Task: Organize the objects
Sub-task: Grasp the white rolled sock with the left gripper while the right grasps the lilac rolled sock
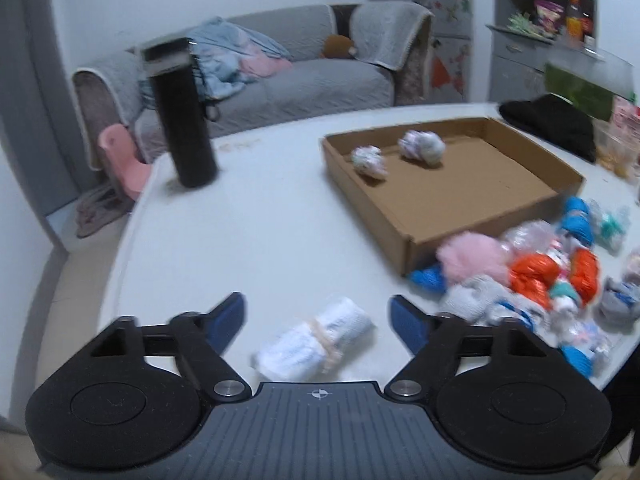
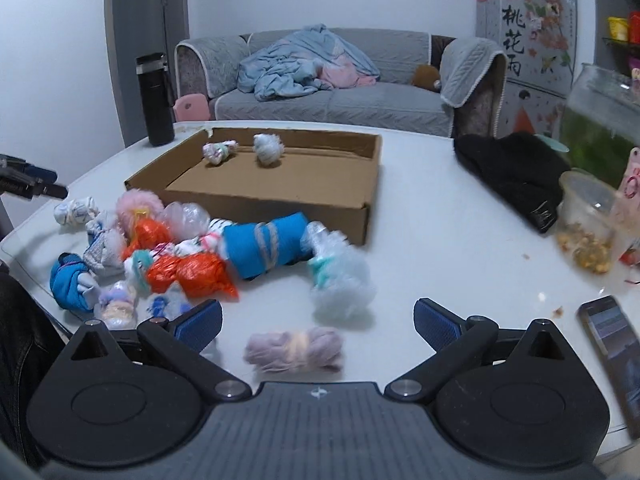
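my white table [image 2: 420, 240] sits before a grey sofa [image 2: 340, 96]. both my left claw [image 1: 316, 316] and right claw [image 2: 318, 322] are spread, pinching nothing. a cardboard tray [image 2: 280, 196] holds two sock rolls [image 2: 268, 150]; the sock pile [image 2: 180, 256] lies beside it, blurred and part hidden.

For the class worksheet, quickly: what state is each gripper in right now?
Left gripper: open, holding nothing; a white sock roll lies between its fingers.
Right gripper: open, holding nothing; a lilac sock roll lies between its fingers.
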Motion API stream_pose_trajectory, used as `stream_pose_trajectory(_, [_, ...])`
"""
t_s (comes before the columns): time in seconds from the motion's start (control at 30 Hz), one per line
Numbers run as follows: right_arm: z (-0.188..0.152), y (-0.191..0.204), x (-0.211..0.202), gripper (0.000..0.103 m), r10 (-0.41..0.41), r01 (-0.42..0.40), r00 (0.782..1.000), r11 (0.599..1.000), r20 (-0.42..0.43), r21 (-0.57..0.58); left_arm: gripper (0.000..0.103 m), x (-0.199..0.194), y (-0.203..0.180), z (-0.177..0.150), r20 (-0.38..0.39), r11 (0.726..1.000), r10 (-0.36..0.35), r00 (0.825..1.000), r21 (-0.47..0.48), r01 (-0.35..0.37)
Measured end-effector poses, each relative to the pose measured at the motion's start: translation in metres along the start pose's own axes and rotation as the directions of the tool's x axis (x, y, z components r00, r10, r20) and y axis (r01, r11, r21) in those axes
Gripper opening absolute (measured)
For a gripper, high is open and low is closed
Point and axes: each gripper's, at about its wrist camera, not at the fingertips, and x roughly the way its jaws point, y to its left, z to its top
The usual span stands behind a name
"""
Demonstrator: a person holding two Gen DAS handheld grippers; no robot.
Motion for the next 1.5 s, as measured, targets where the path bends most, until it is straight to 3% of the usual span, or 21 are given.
stream_pose_trajectory(0.3, [-0.022, 0.001, 0.012, 0.101, -0.011, 0.010, 0.998, 1.000, -0.067, -0.025, 0.096, 0.020, -0.014, -0.016, -0.043, 0.979, 0.021, 0.999, 0.203, -0.012])
stream_pose_trajectory(0.6, [-0.032, 0.002, 0.018, 0.087, 0.001, -0.005, 0.993, 0.999, -0.119, -0.033, 0.095, 0.051, -0.001, -0.025, -0.115, 0.981, -0.022, 0.993, 0.189, 0.043])
stream_pose_trajectory(0.73, [-0.033, 0.002, 0.019, 0.073, 0.007, -0.013, 0.992, 0.999, -0.130, -0.040, 0.095, 0.058, 0.002, -0.030, -0.137, 0.984, -0.043, 0.990, 0.164, 0.065])
stream_pose_trajectory(0.87, [-0.034, -0.001, 0.017, 0.069, 0.021, -0.025, 0.992, 0.999, -0.128, -0.034, 0.096, 0.059, 0.008, -0.034, -0.139, 0.987, -0.108, 0.984, 0.101, 0.123])
stream_pose_trajectory(0.93, [-0.034, -0.001, 0.016, 0.062, 0.019, -0.024, 0.992, 0.999, -0.126, -0.036, 0.095, 0.060, 0.011, -0.036, -0.144, 0.986, -0.138, 0.980, 0.069, 0.149])
stream_pose_trajectory(1.13, [-0.034, -0.004, 0.014, 0.060, 0.027, -0.031, 0.992, 0.999, -0.124, -0.028, 0.090, 0.059, 0.012, -0.037, -0.147, 0.984, -0.171, 0.974, 0.023, 0.176])
stream_pose_trajectory(1.27, [-0.032, -0.006, 0.014, 0.059, 0.041, -0.043, 0.992, 0.999, -0.120, -0.013, 0.060, 0.055, 0.008, -0.033, -0.147, 0.984, -0.174, 0.974, 0.010, 0.178])
stream_pose_trajectory(1.5, [-0.029, -0.011, 0.009, 0.058, 0.053, -0.053, 0.993, 0.999, -0.107, 0.002, 0.055, 0.051, -0.004, -0.030, -0.156, 0.980, -0.197, 0.968, 0.002, 0.200])
